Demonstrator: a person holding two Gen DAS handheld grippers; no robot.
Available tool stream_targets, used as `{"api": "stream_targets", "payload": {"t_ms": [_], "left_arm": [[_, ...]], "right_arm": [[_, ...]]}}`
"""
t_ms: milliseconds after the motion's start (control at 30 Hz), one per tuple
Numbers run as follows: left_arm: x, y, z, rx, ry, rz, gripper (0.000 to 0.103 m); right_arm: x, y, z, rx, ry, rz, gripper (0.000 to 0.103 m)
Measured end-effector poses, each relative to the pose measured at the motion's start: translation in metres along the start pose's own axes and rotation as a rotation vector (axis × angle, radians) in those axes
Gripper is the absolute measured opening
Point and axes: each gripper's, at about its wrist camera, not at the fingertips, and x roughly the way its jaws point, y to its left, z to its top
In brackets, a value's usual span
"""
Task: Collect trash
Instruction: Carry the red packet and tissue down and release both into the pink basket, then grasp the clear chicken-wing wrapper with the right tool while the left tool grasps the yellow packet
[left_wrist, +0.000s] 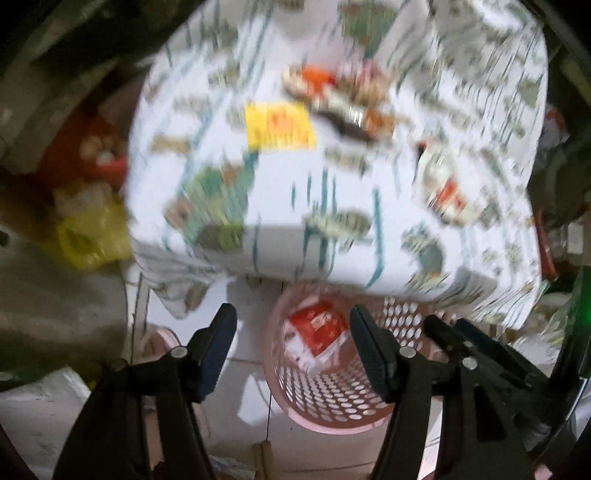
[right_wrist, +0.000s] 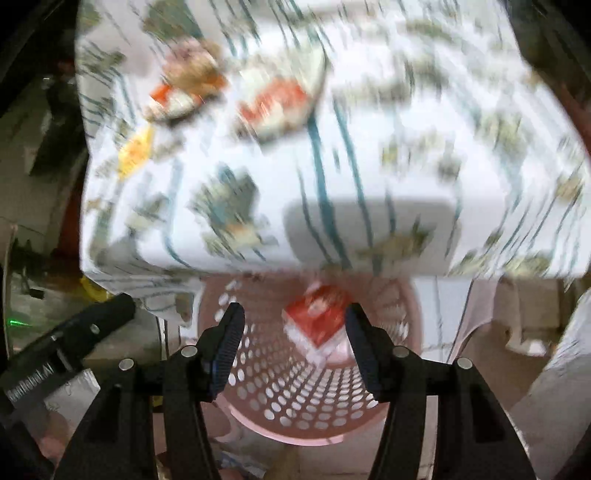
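Observation:
A pink perforated basket (left_wrist: 325, 424) (right_wrist: 295, 435) stands on the floor below the table's edge. A red-and-white wrapper (left_wrist: 317, 328) (right_wrist: 317, 314) lies inside it. My left gripper (left_wrist: 291, 312) hangs open above the basket, nothing between its fingers. My right gripper (right_wrist: 294, 308) is also open and empty over the basket, just right of the left one. On the patterned tablecloth (left_wrist: 351, 206) (right_wrist: 369, 155) lie a yellow packet (left_wrist: 279, 125) (right_wrist: 136, 147), a pile of wrappers (left_wrist: 340, 99) (right_wrist: 184, 85) and a red-and-white packet (left_wrist: 447, 188) (right_wrist: 277, 103). Both views are blurred.
A yellow plastic bag (left_wrist: 92, 232) and a red container (left_wrist: 99, 147) sit on the floor left of the table. Dark clutter lines the right side. The floor under the basket is white tile (left_wrist: 251, 387).

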Motion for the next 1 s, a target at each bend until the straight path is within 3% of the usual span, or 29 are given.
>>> {"api": "stream_targets", "payload": {"t_ms": [200, 267, 467, 600, 800, 1000], "left_arm": [[-0.06, 0.009, 0.017, 0.036, -0.171, 0.053, 0.071], [-0.074, 0.012, 0.023, 0.04, -0.206, 0.069, 0.092], [-0.111, 0.009, 0.056, 0.087, -0.268, 0.089, 0.103], [-0.122, 0.012, 0.082, 0.075, -0.315, 0.103, 0.103], [-0.111, 0.024, 0.114, 0.062, -0.317, 0.13, 0.103], [-0.06, 0.037, 0.133, 0.065, -0.212, 0.151, 0.103]], "right_arm": [[-0.063, 0.006, 0.043, -0.008, -0.128, 0.011, 0.059], [-0.084, 0.011, 0.06, -0.045, -0.155, -0.001, 0.059], [-0.152, 0.027, 0.11, -0.191, -0.241, -0.031, 0.064], [-0.172, 0.032, 0.141, -0.265, -0.259, -0.049, 0.068], [-0.141, 0.031, 0.162, -0.25, -0.202, -0.035, 0.069], [-0.066, 0.02, 0.166, -0.158, -0.063, -0.051, 0.069]]}}
